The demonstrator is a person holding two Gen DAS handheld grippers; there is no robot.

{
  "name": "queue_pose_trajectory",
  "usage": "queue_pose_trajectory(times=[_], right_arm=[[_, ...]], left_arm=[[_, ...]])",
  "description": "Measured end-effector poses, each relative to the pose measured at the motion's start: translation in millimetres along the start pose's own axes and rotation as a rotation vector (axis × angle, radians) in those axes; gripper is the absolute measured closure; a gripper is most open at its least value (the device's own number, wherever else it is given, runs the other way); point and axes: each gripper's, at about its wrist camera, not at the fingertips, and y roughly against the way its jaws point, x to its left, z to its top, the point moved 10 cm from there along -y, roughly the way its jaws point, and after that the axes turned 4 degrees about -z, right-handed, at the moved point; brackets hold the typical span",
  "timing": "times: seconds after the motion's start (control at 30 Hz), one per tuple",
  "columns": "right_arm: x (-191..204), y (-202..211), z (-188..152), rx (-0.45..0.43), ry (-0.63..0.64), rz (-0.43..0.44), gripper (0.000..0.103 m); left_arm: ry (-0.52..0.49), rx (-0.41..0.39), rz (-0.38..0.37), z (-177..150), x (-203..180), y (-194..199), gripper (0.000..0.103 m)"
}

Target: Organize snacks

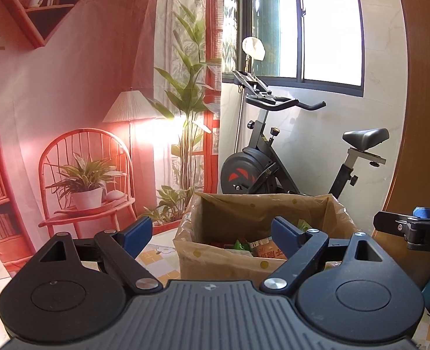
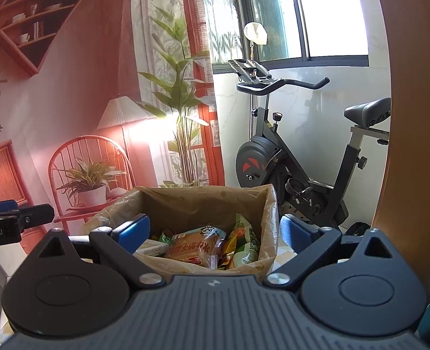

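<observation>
The left tool (image 1: 212, 233) stands wide open with nothing between its blue fingers (image 1: 137, 233), and it hangs just above the near rim of a brown paper bag (image 1: 229, 258). The right tool (image 2: 215, 233) is likewise spread wide and empty, and its camera looks straight down into the same bag (image 2: 185, 201). In the left wrist view the right tool also shows at the far right edge (image 1: 413, 227); in the right wrist view the left one pokes in at the left edge (image 2: 16, 221).

The snacks lie inside the bag: an orange-wrapped biscuit pack (image 2: 196, 246) sits near the middle, with green and yellow packets (image 2: 241, 245) leaning against the right wall (the print on them is too small to read). A clear plastic liner (image 2: 272, 218) is folded over the bag's rim. The bag rests on a tabletop with a patterned cloth (image 1: 156, 258).

Beyond the bag, an exercise bike (image 1: 273, 163) stands under a window (image 1: 317, 29) on the right, and a printed backdrop (image 1: 83, 102) showing a chair, lamp and plants hangs on the left
</observation>
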Motion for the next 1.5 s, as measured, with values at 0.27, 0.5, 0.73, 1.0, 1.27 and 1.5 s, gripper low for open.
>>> queue_pose_trajectory(times=[0.27,0.5,0.73,1.0,1.27,1.5], right_arm=[[1.3,1.2,-4.4,0.009,-0.004,0.002,0.005],[2.3,1.5,-5.0,0.008,-0.001,0.005,0.005],[4.5,3.1,-5.5,0.005,0.000,0.007,0.005],[3.9,4.7,-3.0,0.000,0.008,0.008,0.005],[5.1,5.1,0.5,-0.007,0.019,0.015,0.005],[4.5,6.6,0.0,-0.010,0.027,0.018,0.005]], left_arm=[[0.042,-0.002,-0.024,-1.6,5.9,6.8,0.012],[0.026,-0.007,-0.002,-3.1,5.5,13.3,0.012],[0.012,-0.014,-0.001,-0.7,4.6,16.7,0.012],[0.000,-0.018,0.002,0.6,3.9,19.1,0.012],[-0.002,-0.021,0.000,1.6,5.3,21.5,0.012],[-0.002,-0.018,-0.002,1.8,5.5,22.3,0.012]])
